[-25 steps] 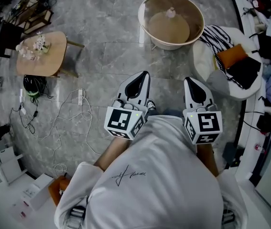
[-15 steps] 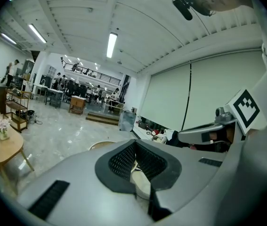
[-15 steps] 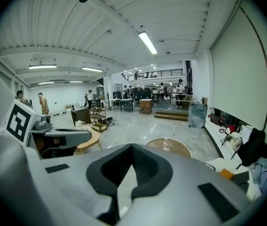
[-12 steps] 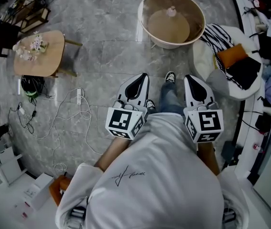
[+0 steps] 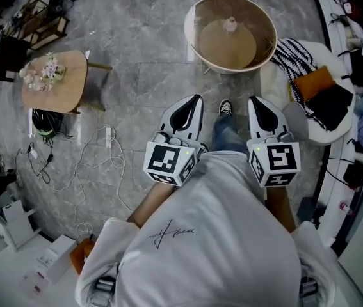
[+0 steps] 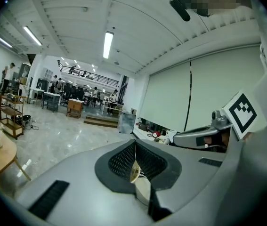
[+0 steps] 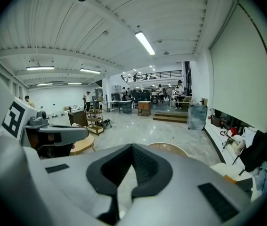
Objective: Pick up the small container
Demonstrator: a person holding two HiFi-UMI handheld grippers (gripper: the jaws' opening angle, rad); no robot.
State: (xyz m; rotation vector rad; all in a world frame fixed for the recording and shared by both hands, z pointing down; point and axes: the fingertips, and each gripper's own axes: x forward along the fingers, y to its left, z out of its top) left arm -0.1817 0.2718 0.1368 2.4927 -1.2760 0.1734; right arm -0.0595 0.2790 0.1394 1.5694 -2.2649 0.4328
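The small container (image 5: pixel 230 24), a pale pinkish thing with a knob top, stands on a round beige table (image 5: pixel 197 11) at the top of the head view. Both grippers are held side by side in front of the person's chest, well short of that table. My left gripper (image 5: pixel 196 99) is shut with nothing in it, and its jaws meet at the tip in the left gripper view (image 6: pixel 134 144). My right gripper (image 5: pixel 255 99) is also shut and empty (image 7: pixel 132 147). The round table's rim (image 7: pixel 168 147) shows just beyond the right jaws.
A wooden side table (image 5: pixel 72 88) with flowers stands at the left, a black bag (image 5: pixel 45 121) and white cables (image 5: pixel 98 152) below it on the marble floor. A white armchair (image 5: pixel 283 110) with striped cloth and an orange cushion is right of the round table. The person's shoe (image 5: pixel 225 108) shows between the grippers.
The person has stepped forward: a foot has come into view between the grippers, and the round table has drawn a little nearer. Both grippers stay shut and side by side.
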